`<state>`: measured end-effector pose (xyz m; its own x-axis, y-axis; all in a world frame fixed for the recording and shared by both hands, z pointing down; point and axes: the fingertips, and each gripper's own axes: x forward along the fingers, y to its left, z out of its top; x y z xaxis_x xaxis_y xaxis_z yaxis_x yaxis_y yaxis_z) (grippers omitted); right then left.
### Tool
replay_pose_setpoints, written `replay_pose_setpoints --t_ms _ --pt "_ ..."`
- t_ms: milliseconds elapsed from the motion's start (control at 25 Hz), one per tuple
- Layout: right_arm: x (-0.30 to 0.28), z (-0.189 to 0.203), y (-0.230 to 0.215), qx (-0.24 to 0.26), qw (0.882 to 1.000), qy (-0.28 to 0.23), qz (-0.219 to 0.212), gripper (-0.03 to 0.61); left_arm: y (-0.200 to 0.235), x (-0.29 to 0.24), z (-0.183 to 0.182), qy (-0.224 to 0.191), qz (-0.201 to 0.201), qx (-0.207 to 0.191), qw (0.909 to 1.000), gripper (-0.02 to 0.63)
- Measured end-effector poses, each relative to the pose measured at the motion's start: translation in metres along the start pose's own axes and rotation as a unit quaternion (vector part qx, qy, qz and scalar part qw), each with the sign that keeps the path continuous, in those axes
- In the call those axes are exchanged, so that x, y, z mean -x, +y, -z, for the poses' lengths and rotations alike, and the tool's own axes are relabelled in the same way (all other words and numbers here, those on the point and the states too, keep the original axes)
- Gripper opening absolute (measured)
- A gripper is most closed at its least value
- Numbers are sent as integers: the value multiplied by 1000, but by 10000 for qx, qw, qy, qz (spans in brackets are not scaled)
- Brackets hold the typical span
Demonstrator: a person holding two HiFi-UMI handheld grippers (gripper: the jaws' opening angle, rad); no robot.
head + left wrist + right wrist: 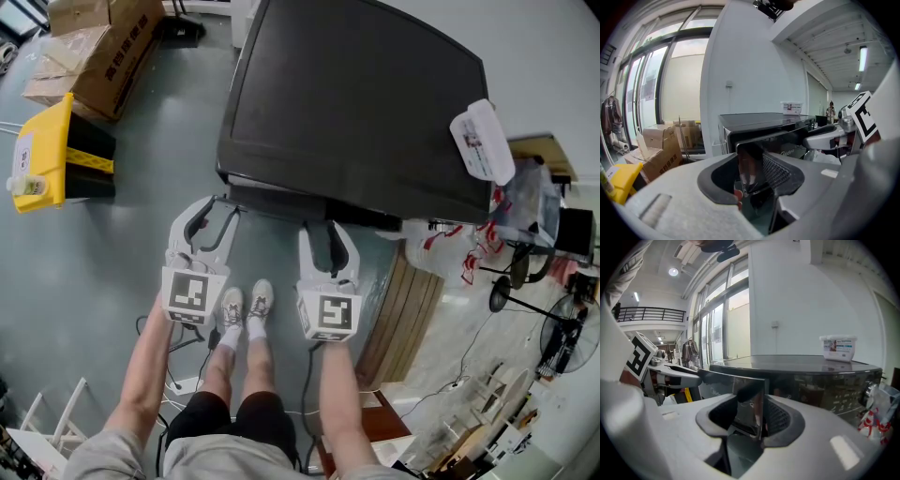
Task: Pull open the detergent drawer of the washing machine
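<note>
1. The detergent drawer [281, 204] stood slightly out from the washing machine's [356, 103] front.
2. The left gripper [216, 208], jaws half closed, pinched the drawer end at the machine's left corner.
3. The right gripper [328, 232] likewise pinched the drawer near the machine's middle.

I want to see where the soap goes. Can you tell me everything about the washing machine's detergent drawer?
The detergent drawer has a shiny, dark, plastic-looking front that mirrors the room. It sticks out slightly from the washing machine. The left gripper and right gripper each clamp one end. Its inside is hidden.
</note>
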<state>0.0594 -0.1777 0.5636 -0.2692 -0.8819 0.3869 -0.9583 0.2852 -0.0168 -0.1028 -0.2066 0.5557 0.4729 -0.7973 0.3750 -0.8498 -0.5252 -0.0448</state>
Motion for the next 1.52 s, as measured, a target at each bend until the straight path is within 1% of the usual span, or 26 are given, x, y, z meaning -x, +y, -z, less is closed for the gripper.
replay_pose_setpoints --t_ms 760,960,1520 --pt "49 19 20 -18 10000 87 -4 175 -25 48 18 100 68 -14 9999 166" --pt "65 26 29 -35 9999 135 -27 175 -33 64 24 110 143 4 9998 164" --pt "107 44 47 -106 9996 251 5 175 -54 104 41 265 131 55 9995 163"
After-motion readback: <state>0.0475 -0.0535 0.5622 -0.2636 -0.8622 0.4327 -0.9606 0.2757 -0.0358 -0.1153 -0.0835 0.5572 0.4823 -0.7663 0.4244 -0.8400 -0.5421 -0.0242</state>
